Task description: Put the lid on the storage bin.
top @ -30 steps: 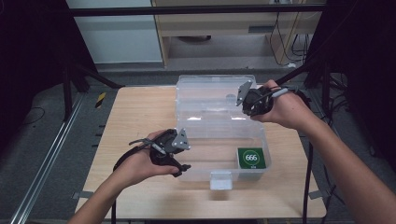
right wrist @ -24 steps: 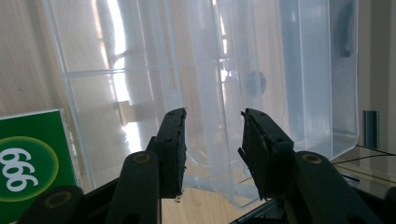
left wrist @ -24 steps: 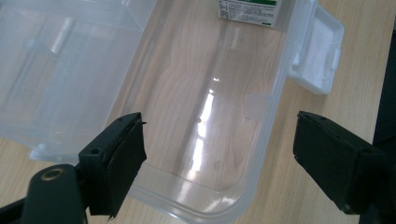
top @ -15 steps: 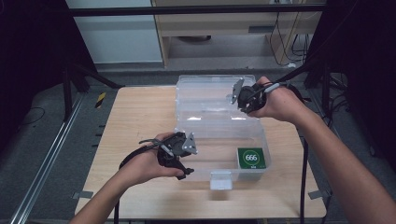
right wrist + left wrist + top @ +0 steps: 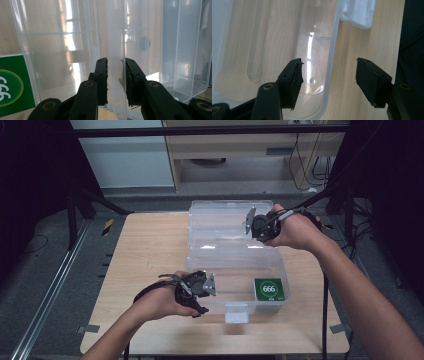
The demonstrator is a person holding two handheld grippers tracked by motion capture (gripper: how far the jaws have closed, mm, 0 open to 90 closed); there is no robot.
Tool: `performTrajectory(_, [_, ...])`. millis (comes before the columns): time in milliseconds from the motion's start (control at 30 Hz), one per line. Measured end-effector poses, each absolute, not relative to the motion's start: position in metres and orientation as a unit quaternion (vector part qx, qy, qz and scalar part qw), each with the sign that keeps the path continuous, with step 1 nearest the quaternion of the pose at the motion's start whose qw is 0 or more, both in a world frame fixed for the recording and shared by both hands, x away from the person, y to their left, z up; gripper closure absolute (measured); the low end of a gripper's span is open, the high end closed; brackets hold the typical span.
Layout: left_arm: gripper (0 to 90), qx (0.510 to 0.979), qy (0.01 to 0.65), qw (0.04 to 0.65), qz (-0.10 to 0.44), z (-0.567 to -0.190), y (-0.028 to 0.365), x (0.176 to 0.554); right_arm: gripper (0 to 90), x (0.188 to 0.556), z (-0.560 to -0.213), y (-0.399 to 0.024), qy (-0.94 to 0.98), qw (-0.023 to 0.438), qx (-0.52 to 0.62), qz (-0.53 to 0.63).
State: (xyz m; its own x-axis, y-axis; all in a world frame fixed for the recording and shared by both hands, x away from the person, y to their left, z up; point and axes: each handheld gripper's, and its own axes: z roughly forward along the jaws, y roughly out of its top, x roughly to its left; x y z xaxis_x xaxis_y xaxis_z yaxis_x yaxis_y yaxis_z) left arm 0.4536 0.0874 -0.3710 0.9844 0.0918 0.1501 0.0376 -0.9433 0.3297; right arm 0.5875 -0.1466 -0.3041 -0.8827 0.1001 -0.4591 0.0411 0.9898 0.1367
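Observation:
A clear plastic box [image 5: 220,265] stands open on the wooden table [image 5: 145,250], its lid [image 5: 225,215] behind it. A green card marked 666 [image 5: 269,289] [image 5: 10,85] lies inside at the front right. My left gripper [image 5: 210,285] [image 5: 328,82] is at the box's front left corner. It is open and straddles the rim [image 5: 332,62] without touching it, and its jaws have just been closing. My right gripper [image 5: 248,222] [image 5: 116,75] is at the lid's right side. Its jaws have just been closing, and the pads now press a thin clear wall [image 5: 115,50].
A white latch [image 5: 236,312] [image 5: 358,12] hangs on the box's front wall, near the table's front edge. Bare wood lies to the left of the box. Dark stands and cables surround the table.
The left hand has shifted right and down to the box's front corner. The right hand has slid a little to the left along the lid.

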Motion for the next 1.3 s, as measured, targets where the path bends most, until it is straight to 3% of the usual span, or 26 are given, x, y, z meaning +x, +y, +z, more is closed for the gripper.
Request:
performTrajectory(233, [47.5, 0.985, 0.030, 0.155, 0.076, -0.381, 0.085, 0.456, 77.7, 0.589, -0.304, -0.147, 0.967, 0.243, 0.038, 0.062])
performTrajectory(633, [77.5, 0.986, 0.032, 0.149, 0.065, -0.393, 0.078, 0.462, 79.5, 0.587, -0.306, -0.145, 0.966, 0.250, 0.031, 0.058])
performTrajectory(800, [82.2, 0.986, 0.035, 0.156, 0.054, -0.395, 0.079, 0.464, 80.0, 0.587, -0.307, -0.146, 0.966, 0.250, 0.028, 0.062])
performTrajectory(1300, [81.9, 0.985, 0.053, 0.144, 0.081, -0.395, 0.075, 0.458, 84.4, 0.584, -0.304, -0.143, 0.969, 0.241, 0.017, 0.058])
